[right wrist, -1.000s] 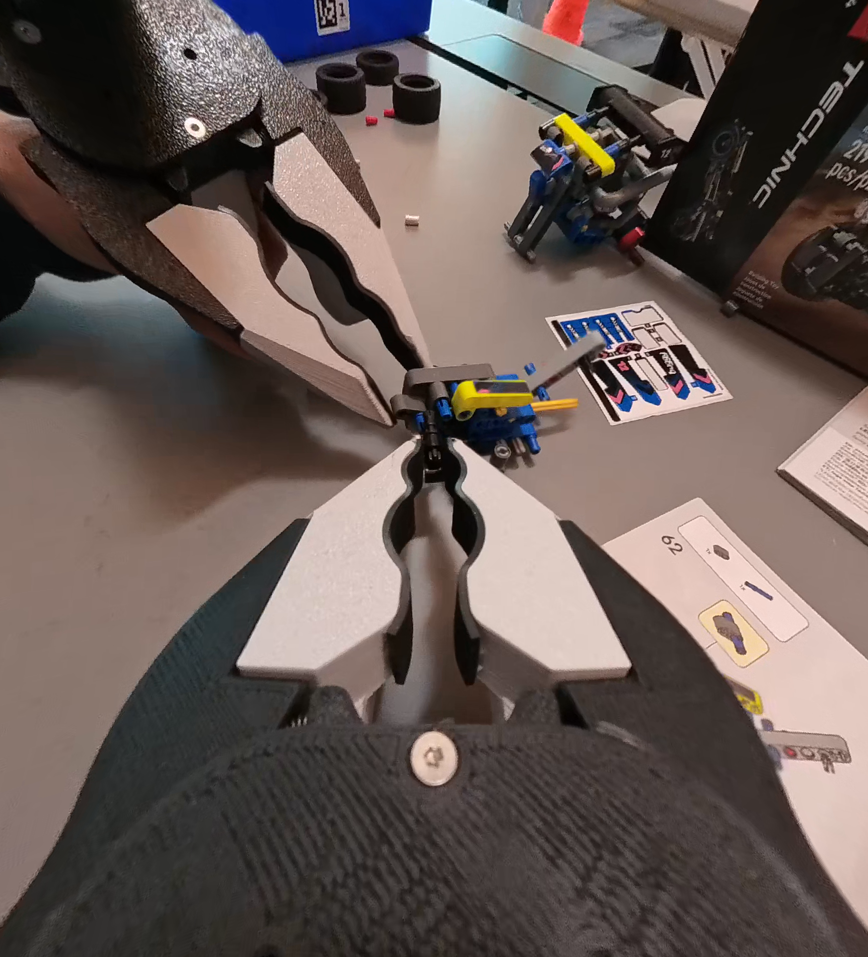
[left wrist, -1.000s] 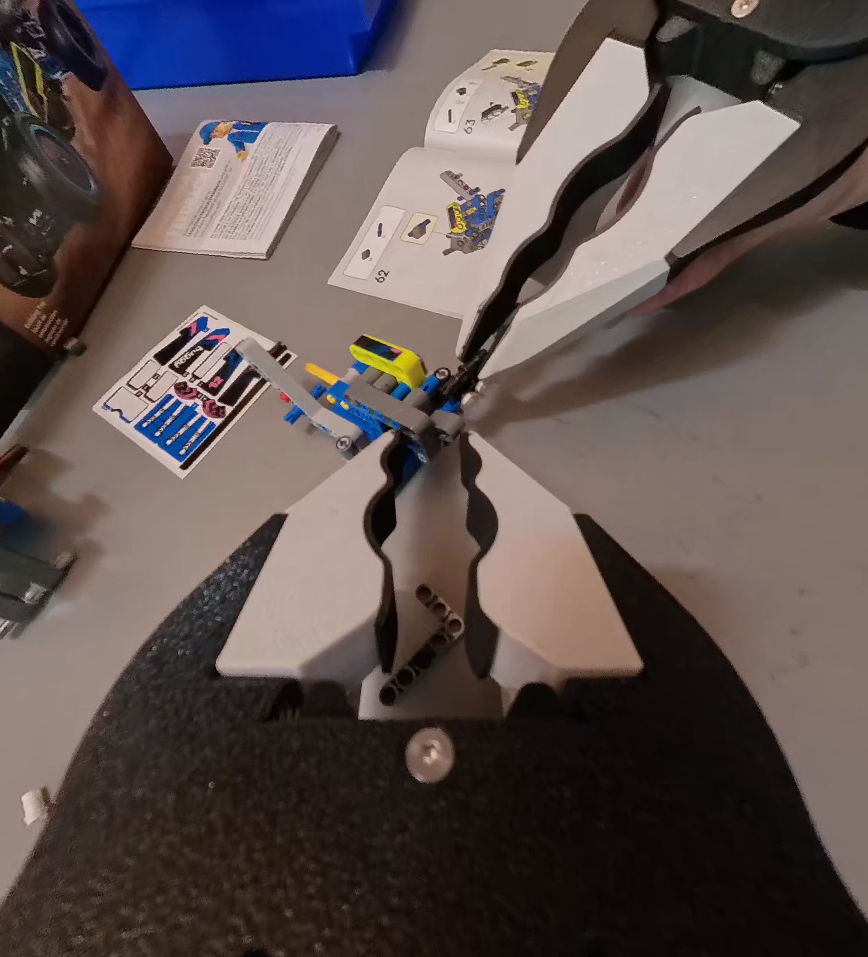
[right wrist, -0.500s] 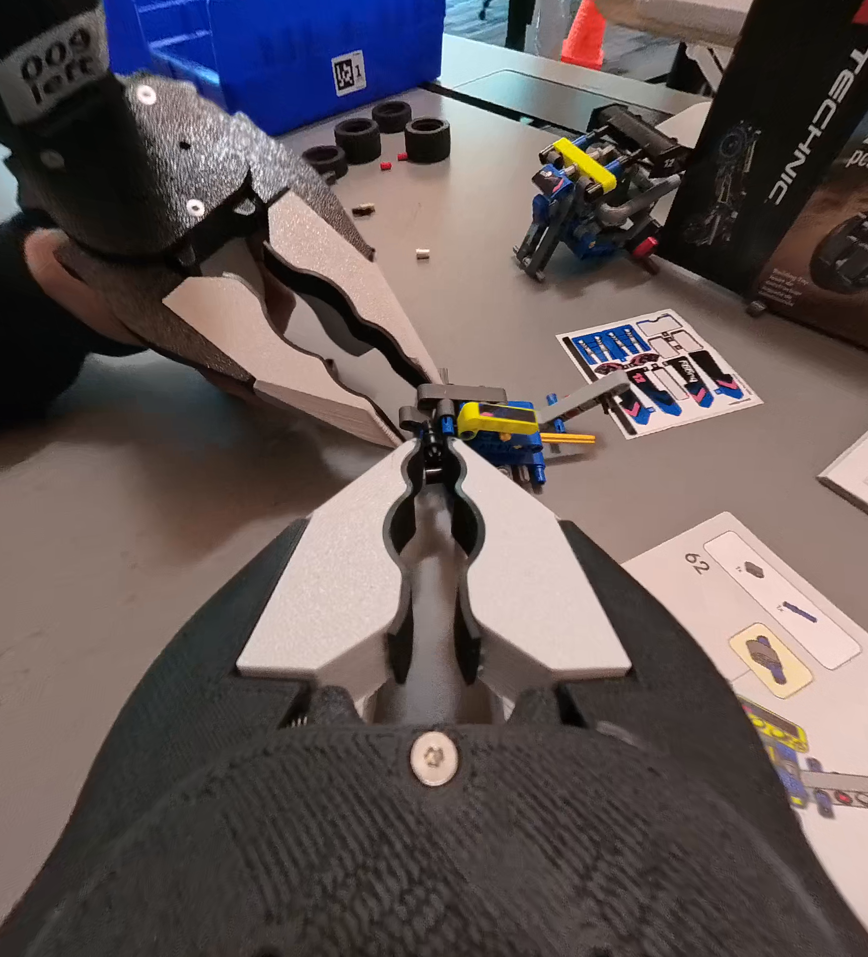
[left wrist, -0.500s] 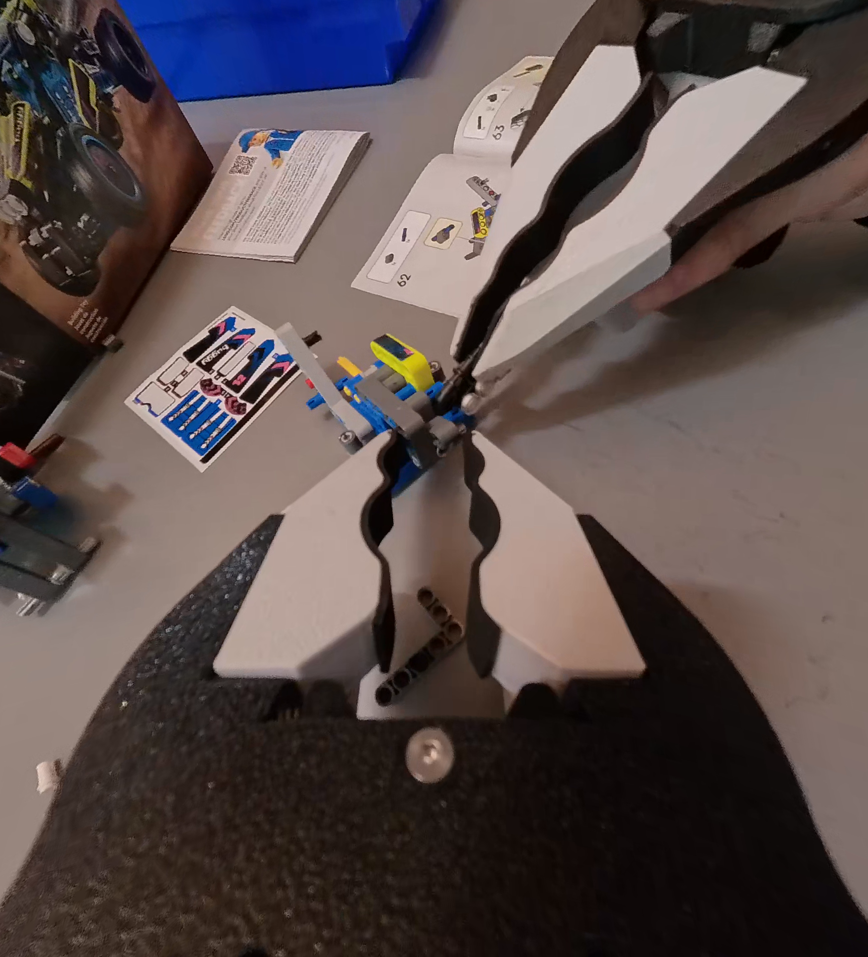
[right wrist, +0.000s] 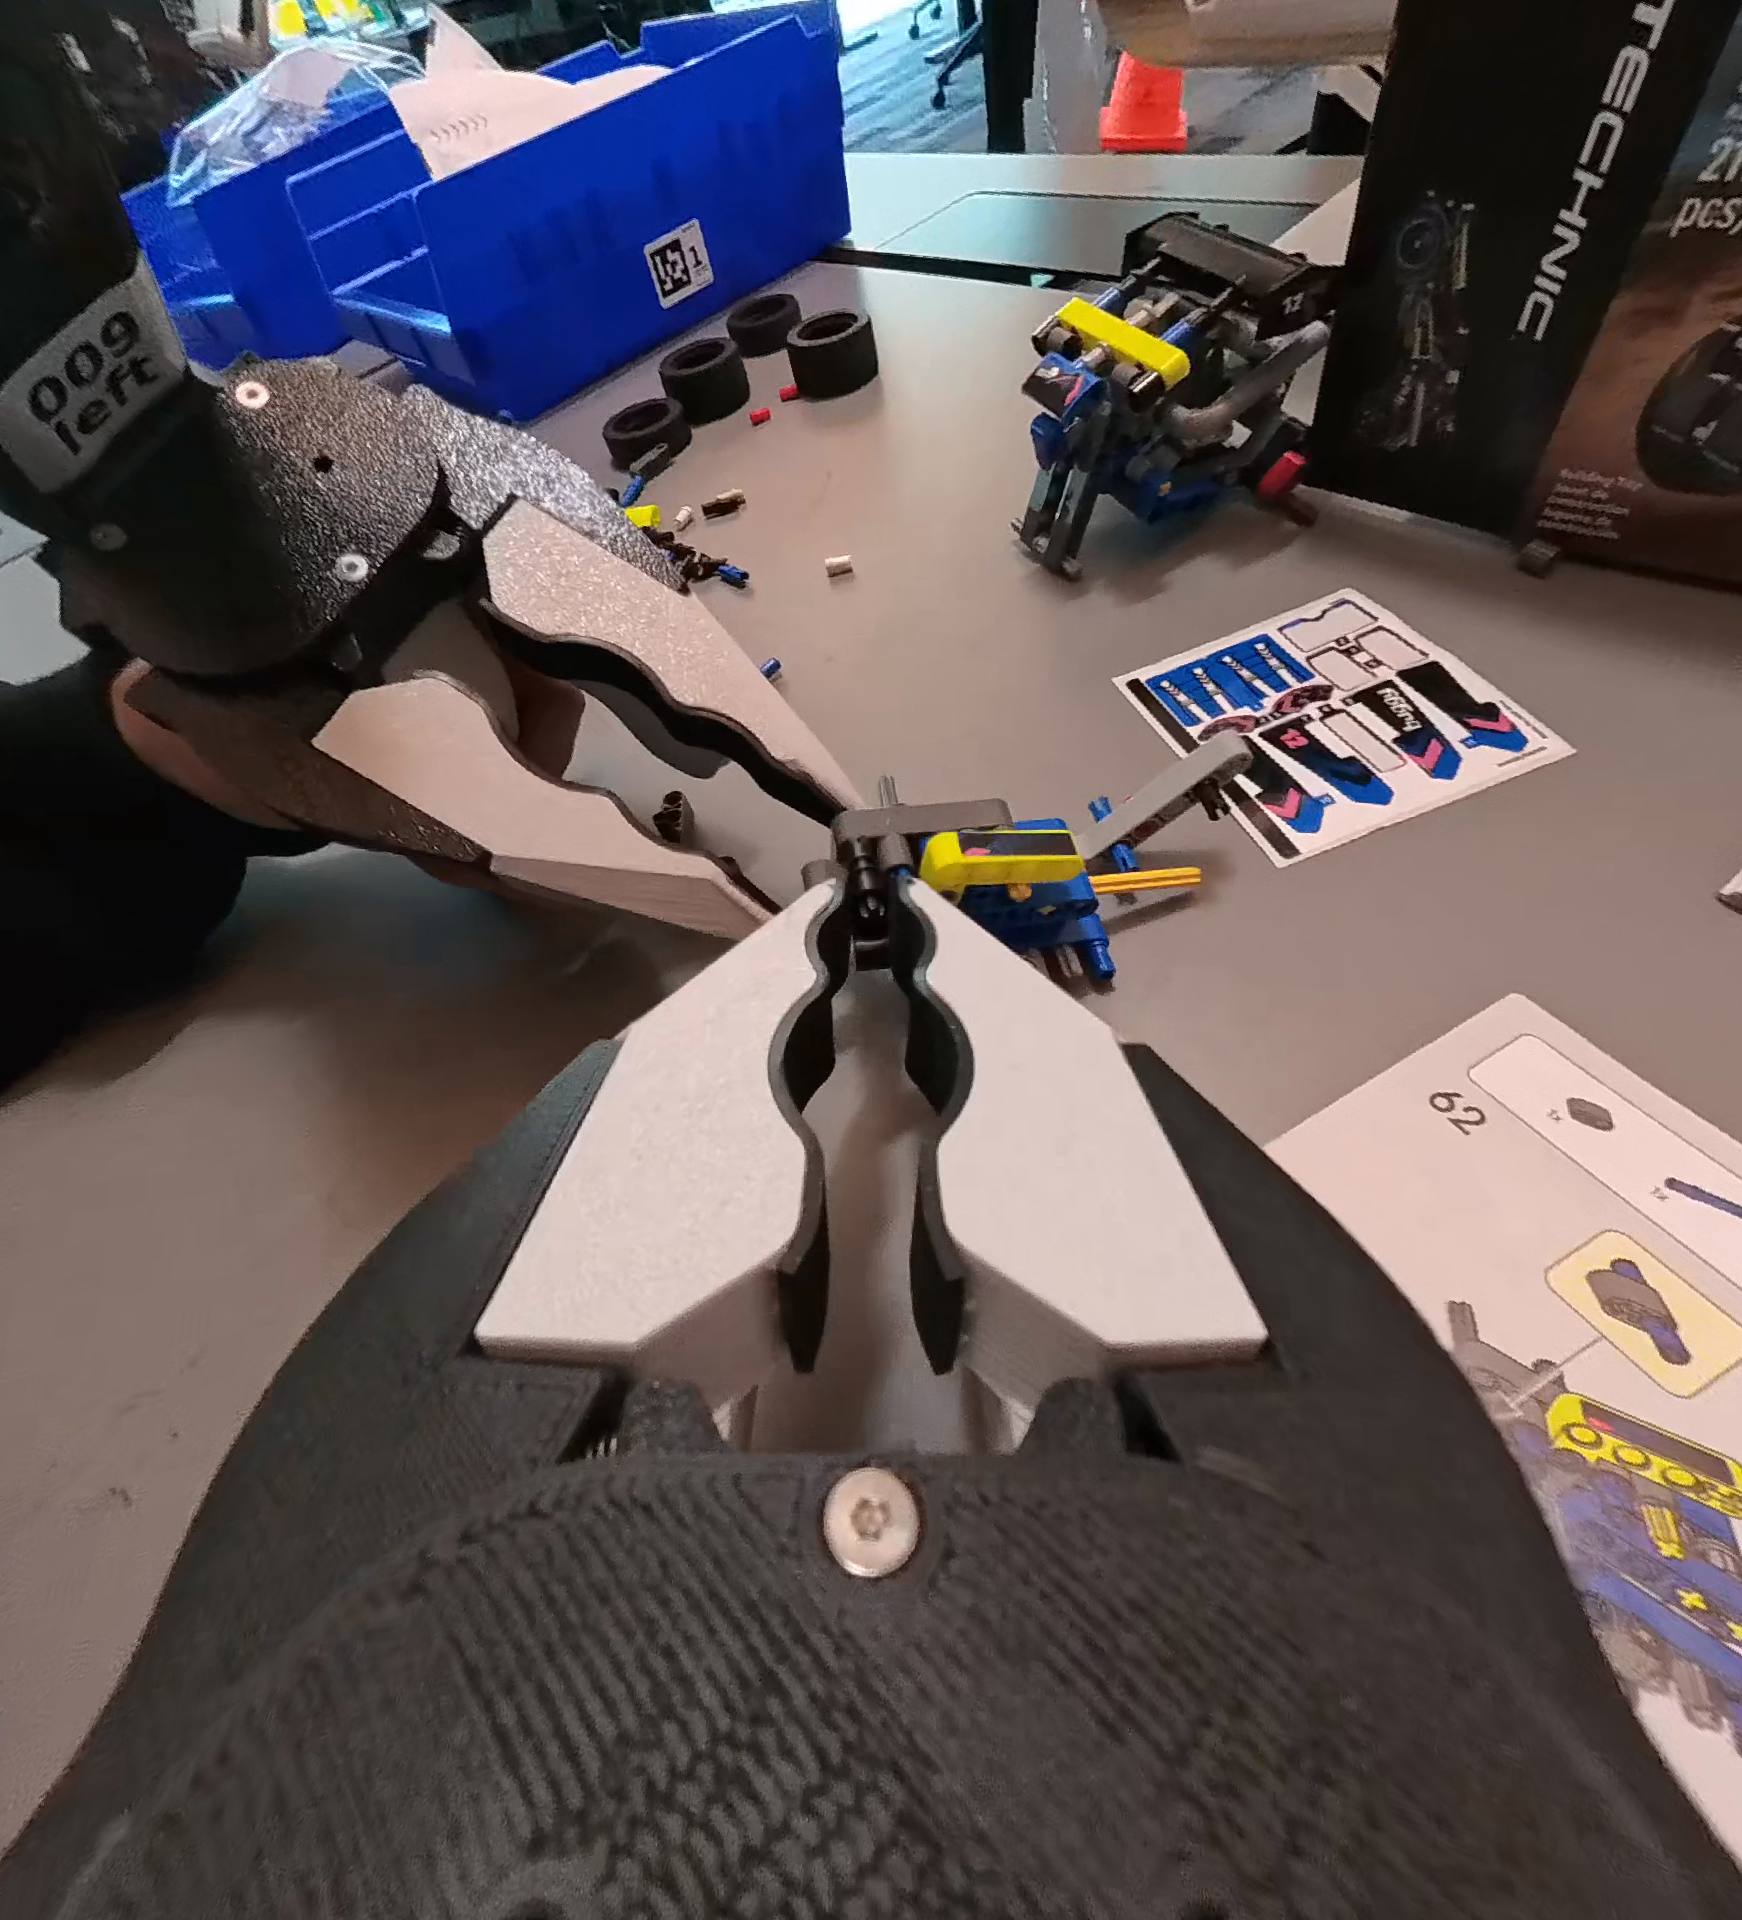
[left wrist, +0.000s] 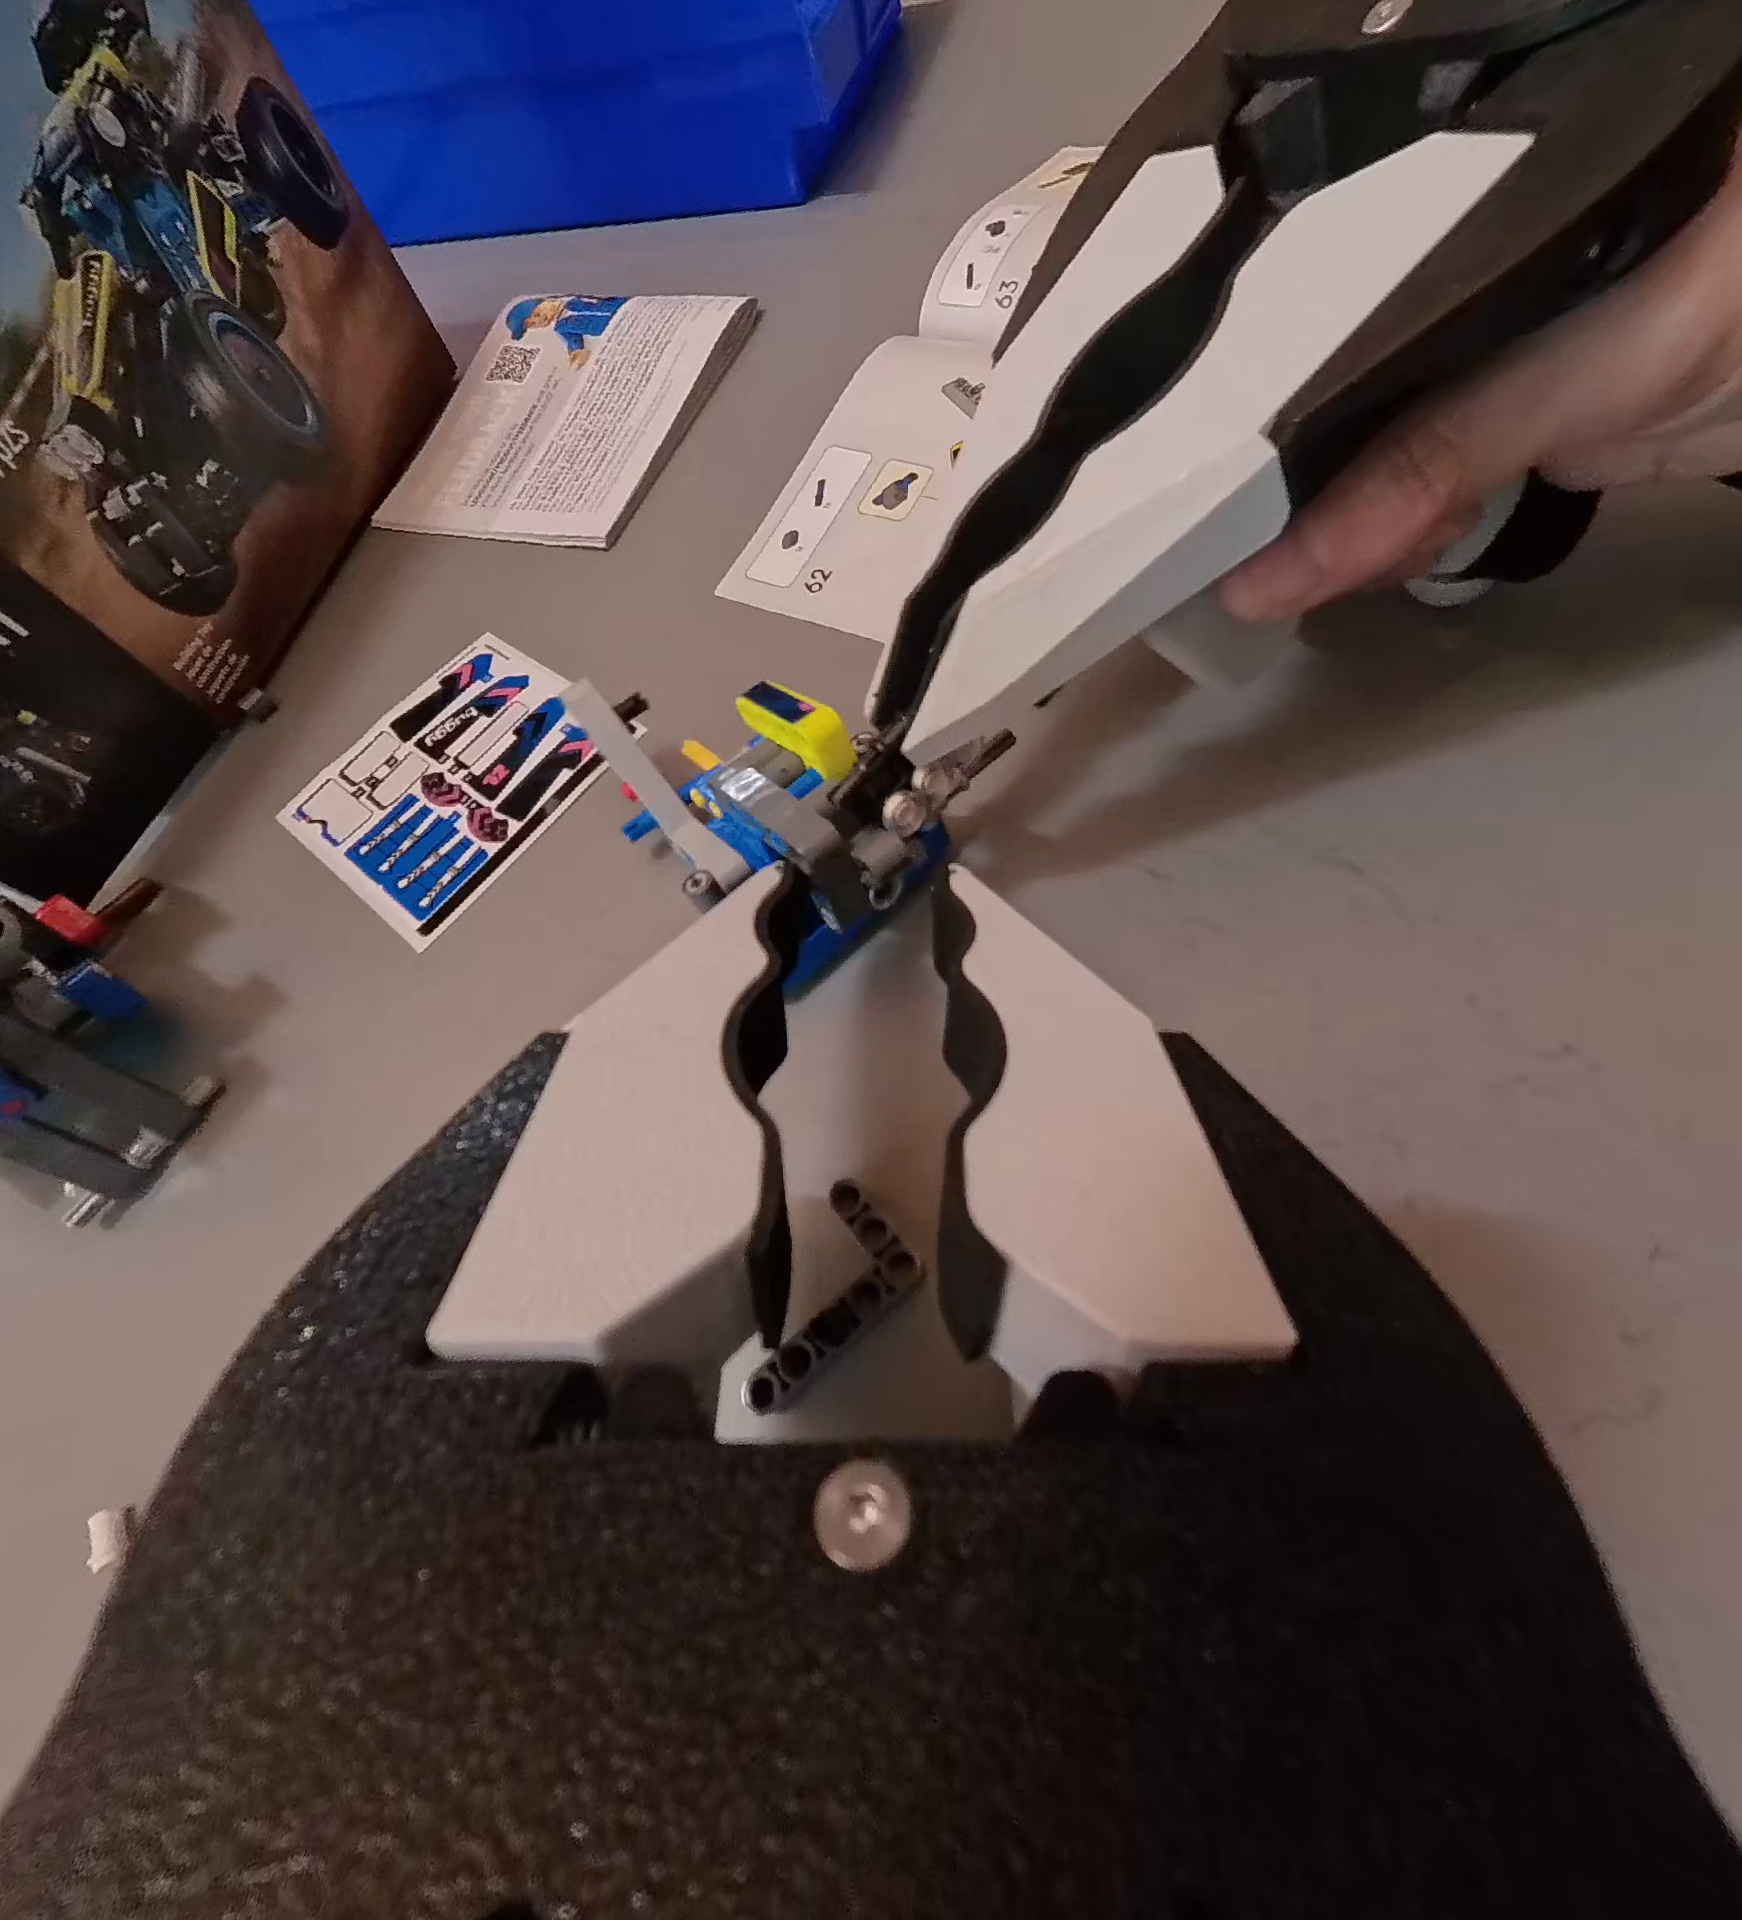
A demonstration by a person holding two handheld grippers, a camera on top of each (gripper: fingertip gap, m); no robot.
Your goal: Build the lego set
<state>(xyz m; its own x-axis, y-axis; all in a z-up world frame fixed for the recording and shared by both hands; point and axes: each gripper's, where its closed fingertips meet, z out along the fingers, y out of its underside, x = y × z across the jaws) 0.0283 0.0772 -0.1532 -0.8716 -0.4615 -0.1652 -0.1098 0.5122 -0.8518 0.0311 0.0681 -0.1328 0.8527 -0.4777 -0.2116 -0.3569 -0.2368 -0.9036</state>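
A small blue lego assembly (left wrist: 742, 821) with a yellow piece (left wrist: 794, 722) and a long grey beam (left wrist: 638, 769) sits between both grippers above the grey table. My left gripper (left wrist: 865, 883) is shut on its near blue and grey end. My right gripper (right wrist: 872, 899) is shut on a small black piece (right wrist: 869, 883) at the end of the assembly (right wrist: 1012, 894). In the left wrist view the right gripper (left wrist: 893, 732) comes in from the upper right. In the right wrist view the left gripper (right wrist: 805, 831) comes in from the left.
A dark L-shaped beam (left wrist: 846, 1288) lies on the table under my left gripper. A larger built section (right wrist: 1147, 416) stands by the set's box (right wrist: 1573, 260). A sticker sheet (right wrist: 1345, 717), an open instruction booklet (right wrist: 1573, 1299), a leaflet (left wrist: 576, 416), several tyres (right wrist: 742, 364), loose small parts (right wrist: 701, 540) and blue bins (right wrist: 534, 239) surround the work spot. Left and right tips are no more than a few centimetres apart.
Both grippers keep their hold on the assembly. Both views have tilted up and show more of the far table. The assembly's grey beam now points more upward.
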